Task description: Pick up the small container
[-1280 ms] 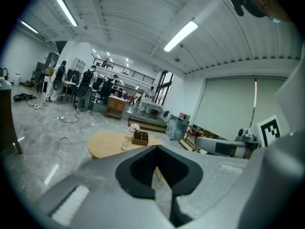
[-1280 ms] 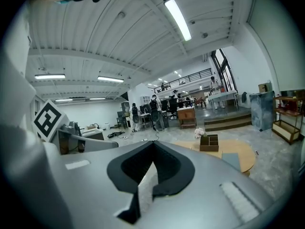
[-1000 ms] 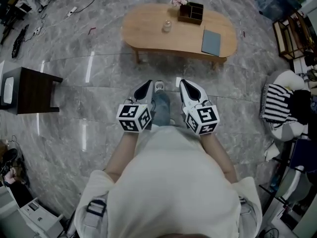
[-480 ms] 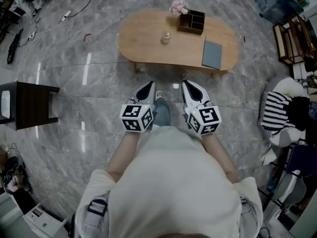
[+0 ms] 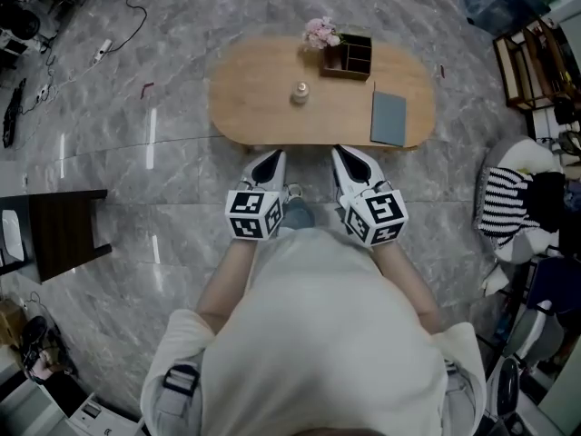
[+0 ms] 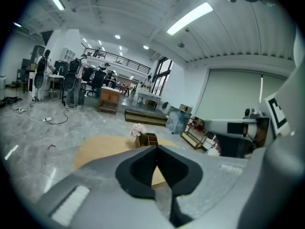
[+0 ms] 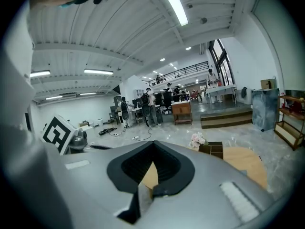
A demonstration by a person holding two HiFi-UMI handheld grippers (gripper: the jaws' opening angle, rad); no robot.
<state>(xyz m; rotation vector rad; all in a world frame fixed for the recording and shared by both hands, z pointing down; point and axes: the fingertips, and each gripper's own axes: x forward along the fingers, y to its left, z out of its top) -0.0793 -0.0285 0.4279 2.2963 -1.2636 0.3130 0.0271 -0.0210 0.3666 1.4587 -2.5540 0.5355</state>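
Looking steeply down on an oval wooden bench point(image 5: 245, 107) set on a grey marble floor point(image 5: 136, 180). Around the middle of the bench, a little toward its far edge: the small container point(image 5: 300, 92) (a pale jar, too small to make out in detail), upright and apart from everything else. To the right of it, at the far edge, a dark wooden box point(image 5: 352, 54) with compartments, and touching the box's left side a bunch of pink flowers point(image 5: 320, 33). Nearer, on the right part of the bench, a grey-blue book point(image 5: 388, 118) lying flat.

Held side by side just short of the bench's near edge: the left gripper point(image 5: 272, 155) and the right gripper point(image 5: 343, 153), each pointing toward the bench and carrying a cube with square markers. Both well apart from the small container. Seen along the left gripper point(image 6: 156, 147): jaws pressed together at the tips, nothing between them. Seen along the right gripper point(image 7: 153, 144): likewise closed tip to tip and empty.

Off to the left on the floor, a dark side table point(image 5: 64, 234); at the far right, a striped cloth point(image 5: 508, 193)
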